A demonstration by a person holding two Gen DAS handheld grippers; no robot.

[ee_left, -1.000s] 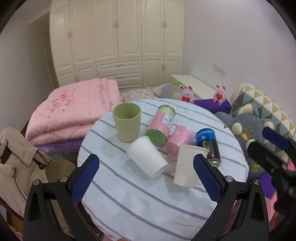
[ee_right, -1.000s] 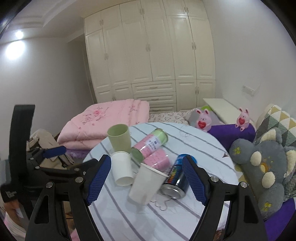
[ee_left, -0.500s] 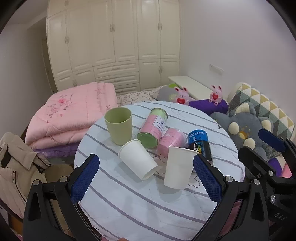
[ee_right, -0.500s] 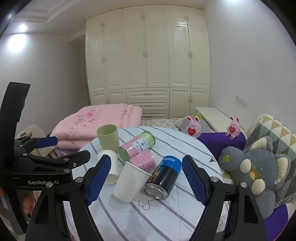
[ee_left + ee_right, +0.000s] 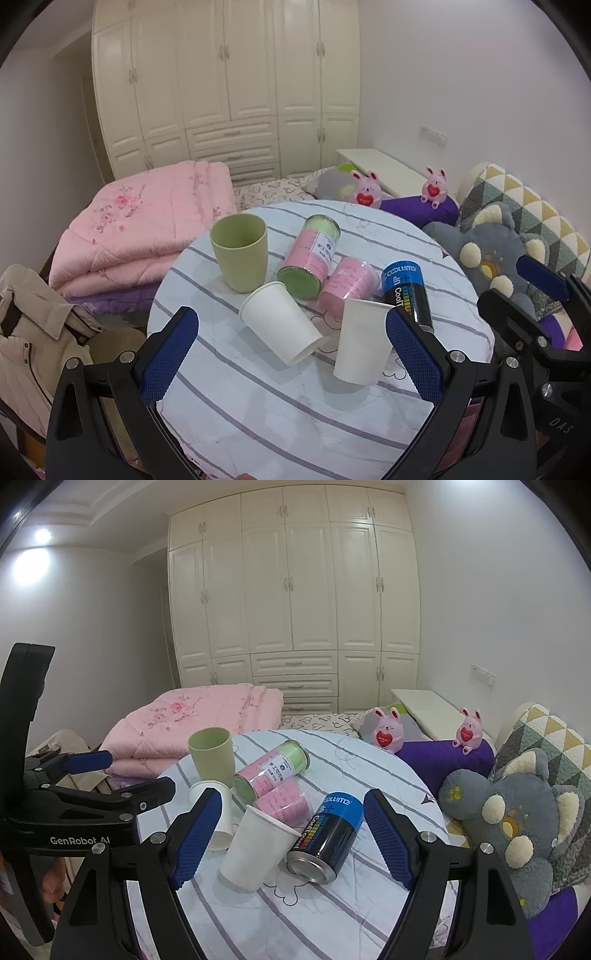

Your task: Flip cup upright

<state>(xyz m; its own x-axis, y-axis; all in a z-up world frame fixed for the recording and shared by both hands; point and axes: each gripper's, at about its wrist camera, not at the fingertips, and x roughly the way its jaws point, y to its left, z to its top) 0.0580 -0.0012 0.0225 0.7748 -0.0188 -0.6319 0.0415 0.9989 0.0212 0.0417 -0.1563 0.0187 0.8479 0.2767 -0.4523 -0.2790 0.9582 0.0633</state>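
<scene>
You held both the left gripper (image 5: 291, 356) and right gripper (image 5: 291, 843) wide open and empty above the table (image 5: 258, 413), the tipped cup (image 5: 280, 325) lying just beside the green cup (image 5: 240, 258), likely awaiting a grasp and turn.

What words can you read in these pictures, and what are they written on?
"GenRobot AI": white print on the black body of the left tool.
"COOLTIME" and "UP +": on the blue and black can lying on the table; its smaller print is too blurred.
"DAS": on the right tool, cut off by the edge.
White label on the pink and green tin: too small to read.
</scene>
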